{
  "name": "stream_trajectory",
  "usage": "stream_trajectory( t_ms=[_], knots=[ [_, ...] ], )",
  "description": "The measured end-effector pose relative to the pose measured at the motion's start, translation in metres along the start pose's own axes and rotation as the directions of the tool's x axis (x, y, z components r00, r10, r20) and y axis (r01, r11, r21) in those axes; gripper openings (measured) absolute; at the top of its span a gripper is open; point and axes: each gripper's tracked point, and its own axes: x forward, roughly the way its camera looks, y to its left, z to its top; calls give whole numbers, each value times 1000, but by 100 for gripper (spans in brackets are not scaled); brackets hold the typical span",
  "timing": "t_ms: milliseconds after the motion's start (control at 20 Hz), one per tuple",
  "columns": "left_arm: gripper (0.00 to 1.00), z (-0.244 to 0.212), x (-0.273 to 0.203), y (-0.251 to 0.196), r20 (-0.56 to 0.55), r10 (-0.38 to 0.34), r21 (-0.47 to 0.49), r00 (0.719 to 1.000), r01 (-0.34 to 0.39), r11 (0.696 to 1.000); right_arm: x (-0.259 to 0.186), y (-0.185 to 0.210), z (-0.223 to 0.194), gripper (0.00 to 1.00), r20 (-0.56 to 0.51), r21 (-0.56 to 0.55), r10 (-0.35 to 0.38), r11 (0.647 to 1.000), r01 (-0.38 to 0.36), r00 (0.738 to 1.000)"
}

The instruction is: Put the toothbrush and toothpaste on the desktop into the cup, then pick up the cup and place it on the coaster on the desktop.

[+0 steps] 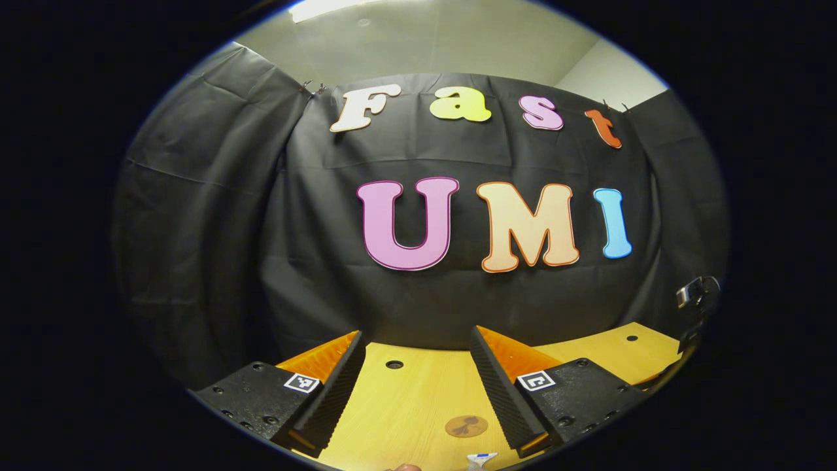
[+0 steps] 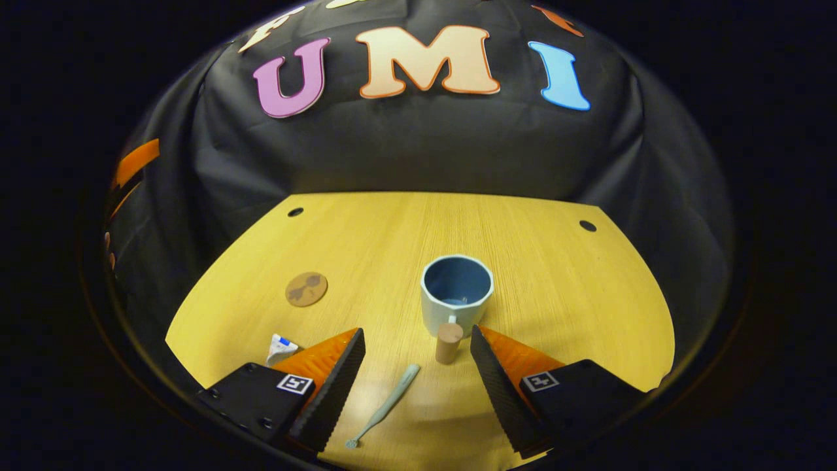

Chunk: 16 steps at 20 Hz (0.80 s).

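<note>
The left gripper view rides low over the tabletop, facing almost level toward the back wall, so cloth and ceiling take most of it and the tabletop is a thin strip between the fingers. The right gripper view sits higher and tilts down, taking in the tabletop from edge to edge, with the cup close ahead. Both views share the coaster, the rear holes, and what is probably the toothpaste.
</note>
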Motion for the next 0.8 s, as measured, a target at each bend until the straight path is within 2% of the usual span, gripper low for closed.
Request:
stream_trajectory(
  t_ms=[100, 350, 700, 750, 800],
  knots=[
    [93, -5, -1, 3, -9, 4, -1, 1000, -4, 1000, 5, 3, -21, 100, -87, 6, 11, 1000, -11, 996],
    [93, -16, -5, 12, -35, 14, -11, 999, -14, 1000, 23, 4, -45, 100, -208, 2, 2, 1000, -2, 978],
    [94, -28, -3, 26, -63, 34, -21, 997, -36, 999, 41, 12, -79, 100, -363, -37, -12, 999, -1, 932],
    [94, -30, -3, 28, -67, 37, -24, 997, -39, 999, 43, 12, -82, 96, -378, -45, -16, 999, -1, 926],
    [94, -33, -3, 29, -73, 39, -27, 997, -41, 999, 45, 13, -86, 97, -392, -53, -19, 999, -2, 920]
  ],
)
